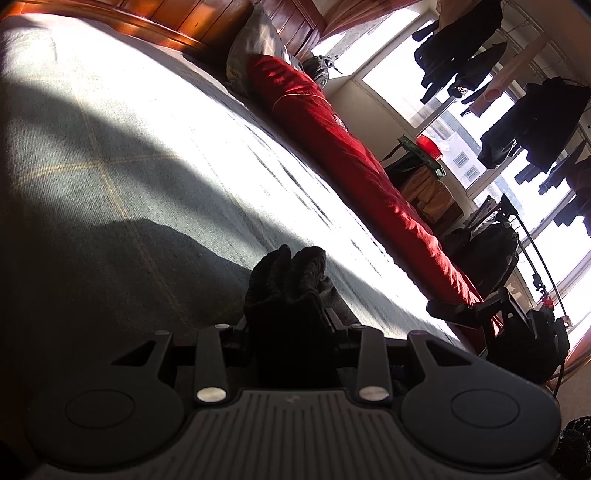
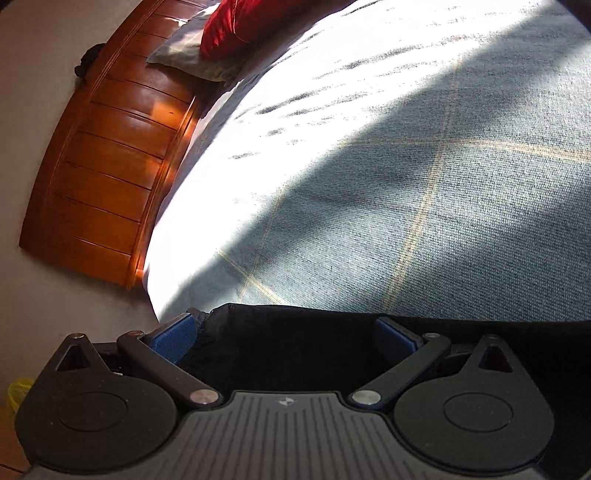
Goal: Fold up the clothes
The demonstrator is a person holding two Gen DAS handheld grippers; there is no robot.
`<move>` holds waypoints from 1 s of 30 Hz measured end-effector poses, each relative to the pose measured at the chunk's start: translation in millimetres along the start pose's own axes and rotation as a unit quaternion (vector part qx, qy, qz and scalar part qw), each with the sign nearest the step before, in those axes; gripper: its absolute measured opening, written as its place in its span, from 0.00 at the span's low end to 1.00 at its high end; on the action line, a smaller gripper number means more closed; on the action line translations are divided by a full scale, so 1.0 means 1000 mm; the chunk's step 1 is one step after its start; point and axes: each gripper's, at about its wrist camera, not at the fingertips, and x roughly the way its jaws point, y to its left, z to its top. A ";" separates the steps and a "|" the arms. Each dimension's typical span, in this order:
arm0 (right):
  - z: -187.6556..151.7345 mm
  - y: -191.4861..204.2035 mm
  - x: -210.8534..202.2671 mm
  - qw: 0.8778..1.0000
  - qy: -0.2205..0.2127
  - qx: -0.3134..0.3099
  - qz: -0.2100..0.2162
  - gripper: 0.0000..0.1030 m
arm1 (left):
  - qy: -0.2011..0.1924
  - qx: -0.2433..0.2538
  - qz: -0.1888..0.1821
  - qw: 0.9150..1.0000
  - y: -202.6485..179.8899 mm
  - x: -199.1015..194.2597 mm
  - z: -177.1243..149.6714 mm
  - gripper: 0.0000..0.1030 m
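The left gripper (image 1: 290,317) is closed down narrow on a bunched fold of the black garment (image 1: 288,280), whose knitted cloth bulges up in two humps past the fingertips and rests on the grey bedspread (image 1: 129,177). The right wrist view alone shows the rest of that garment (image 2: 295,343): it lies as a flat dark sheet along the near edge of the bed, running under and between the spread blue pads (image 2: 175,338) of the right gripper (image 2: 288,338). That gripper's jaws stand wide, the cloth between them but the pads not pressing it.

From the left wrist, the right gripper (image 1: 461,310) appears as a dark shape low over the far side of the bed. Beyond it runs a long red quilt (image 1: 351,162) rolled along the bed's far edge, with a grey pillow (image 1: 255,40) at its head against the wooden headboard (image 1: 159,26). Only this view takes in the bright windows (image 1: 406,55), dark clothes hanging on a line (image 1: 461,55), and a cluttered chair (image 1: 424,166).

The right wrist view shows the headboard (image 2: 107,158) side-on, the pillow (image 2: 188,51), the quilt's end (image 2: 236,22), the pale wall beside the bed, and a yellow bag (image 2: 16,395) on the floor
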 end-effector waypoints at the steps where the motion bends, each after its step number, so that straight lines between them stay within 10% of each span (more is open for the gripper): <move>1: -0.002 0.002 -0.003 1.000 0.005 -0.002 0.002 1.00 | 0.000 0.000 0.001 1.000 0.000 0.000 0.000 0.33; 23: -0.122 0.022 -0.001 0.979 0.199 0.000 0.034 1.00 | 0.005 0.002 0.028 1.000 -0.006 -0.005 -0.008 0.33; 30: -0.110 0.015 -0.044 0.989 0.142 0.001 0.035 1.00 | -0.005 0.016 0.017 1.000 -0.017 -0.011 -0.007 0.32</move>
